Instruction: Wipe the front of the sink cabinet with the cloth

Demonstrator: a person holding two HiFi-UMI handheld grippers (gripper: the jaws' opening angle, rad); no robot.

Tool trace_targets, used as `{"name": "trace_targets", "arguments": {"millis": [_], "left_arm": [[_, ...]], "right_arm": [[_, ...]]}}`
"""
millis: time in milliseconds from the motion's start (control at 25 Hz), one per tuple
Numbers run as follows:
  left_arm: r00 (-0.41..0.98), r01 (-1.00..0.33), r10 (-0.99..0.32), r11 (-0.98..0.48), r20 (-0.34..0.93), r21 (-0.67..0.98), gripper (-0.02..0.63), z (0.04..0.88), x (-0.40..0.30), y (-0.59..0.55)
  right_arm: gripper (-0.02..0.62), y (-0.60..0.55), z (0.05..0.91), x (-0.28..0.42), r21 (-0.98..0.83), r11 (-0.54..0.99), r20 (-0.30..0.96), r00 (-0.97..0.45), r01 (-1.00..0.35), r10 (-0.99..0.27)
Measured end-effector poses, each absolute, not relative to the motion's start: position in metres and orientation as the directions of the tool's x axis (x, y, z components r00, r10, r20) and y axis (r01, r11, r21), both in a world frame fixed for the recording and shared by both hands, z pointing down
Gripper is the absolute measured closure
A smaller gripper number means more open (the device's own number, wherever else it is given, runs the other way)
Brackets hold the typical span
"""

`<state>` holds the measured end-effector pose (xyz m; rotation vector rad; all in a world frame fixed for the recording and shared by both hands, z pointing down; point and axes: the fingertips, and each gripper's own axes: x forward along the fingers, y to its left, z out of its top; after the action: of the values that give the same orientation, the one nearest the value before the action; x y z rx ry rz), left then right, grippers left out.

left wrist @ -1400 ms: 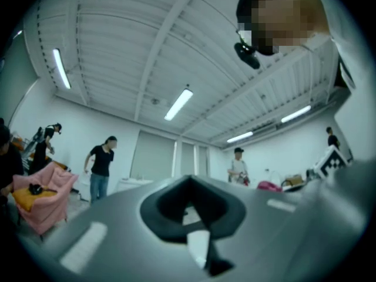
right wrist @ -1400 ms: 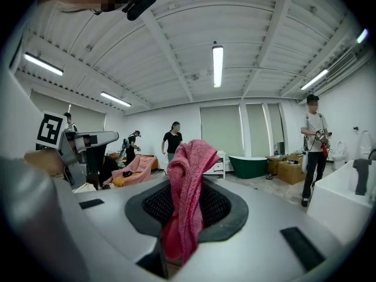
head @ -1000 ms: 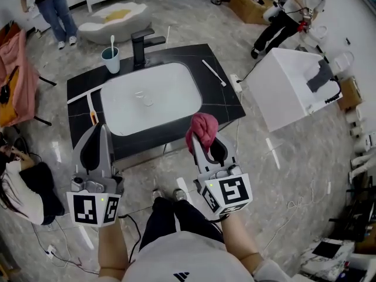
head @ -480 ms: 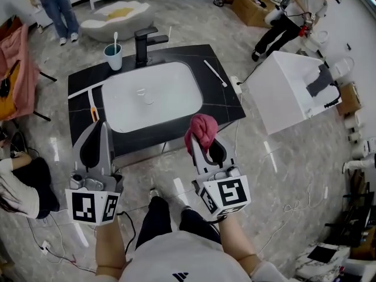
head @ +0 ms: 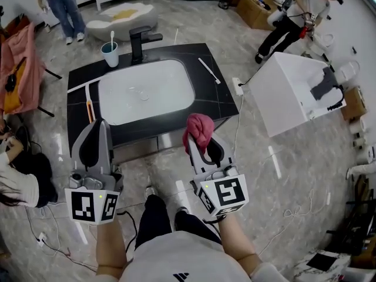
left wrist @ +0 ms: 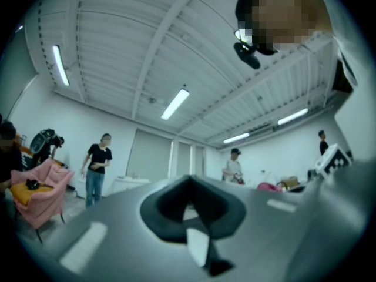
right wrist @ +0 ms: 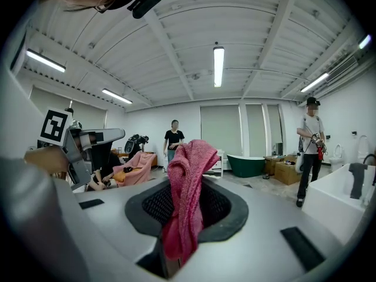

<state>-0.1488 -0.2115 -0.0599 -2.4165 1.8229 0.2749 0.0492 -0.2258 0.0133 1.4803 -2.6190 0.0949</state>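
Observation:
The sink cabinet has a black top (head: 218, 101) and a white basin (head: 145, 90); its front (head: 138, 150) faces me, just beyond both grippers. My right gripper (head: 197, 141) is shut on a pink-red cloth (head: 198, 128), which bunches above the jaw tips near the cabinet's front right corner. In the right gripper view the cloth (right wrist: 187, 198) hangs out of the right gripper (right wrist: 183, 184), whose jaws point up towards the room and ceiling. My left gripper (head: 98, 126) sits before the cabinet's front left part. In the left gripper view the left gripper (left wrist: 191, 187) is shut and holds nothing.
A teal cup with a toothbrush (head: 109, 53) and a black faucet (head: 140, 42) stand at the back of the top. A white box unit (head: 291, 93) stands right, a power strip (head: 238, 87) and cables beside it. A person sits at the left (head: 16, 178); others stand behind.
The cabinet has slid slightly up and left in the head view, and my legs have shifted back. Both grippers keep their pose, the cloth still held.

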Motion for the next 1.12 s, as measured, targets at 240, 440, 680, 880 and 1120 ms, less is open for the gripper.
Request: {"name": "trace_targets", "arguments": {"millis": [240, 440, 680, 880, 1120], "left_arm": [[0.237, -0.969, -0.949, -0.246, -0.209, 0.02, 0.601, -0.063, -0.117, -0.182], [0.211, -0.975, -0.956, -0.219, -0.205, 0.019, 0.601, -0.058, -0.098, -0.156], [0.189, -0.98, -0.963, -0.197, -0.194, 0.023, 0.601, -0.046, -0.083, -0.136], [0.199, -0.977, -0.962, -0.209, -0.188, 0.034, 0.601, -0.04, -0.077, -0.132], [0.252, -0.963, -0.948, -0.265, -0.195, 0.042, 0.601, -0.042, -0.08, -0.139]], "right_arm": [[0.502, -0.204, 0.01, 0.084, 0.004, 0.534, 0.134, -0.529, -0.845, -0.838], [0.502, -0.185, 0.009, 0.102, 0.004, 0.56, 0.123, -0.555, -0.829, -0.823], [0.502, -0.169, 0.016, 0.114, 0.001, 0.582, 0.12, -0.577, -0.813, -0.808], [0.502, -0.162, 0.015, 0.116, 0.009, 0.582, 0.125, -0.577, -0.813, -0.807], [0.502, -0.157, 0.015, 0.112, 0.032, 0.56, 0.148, -0.55, -0.828, -0.822]]}}
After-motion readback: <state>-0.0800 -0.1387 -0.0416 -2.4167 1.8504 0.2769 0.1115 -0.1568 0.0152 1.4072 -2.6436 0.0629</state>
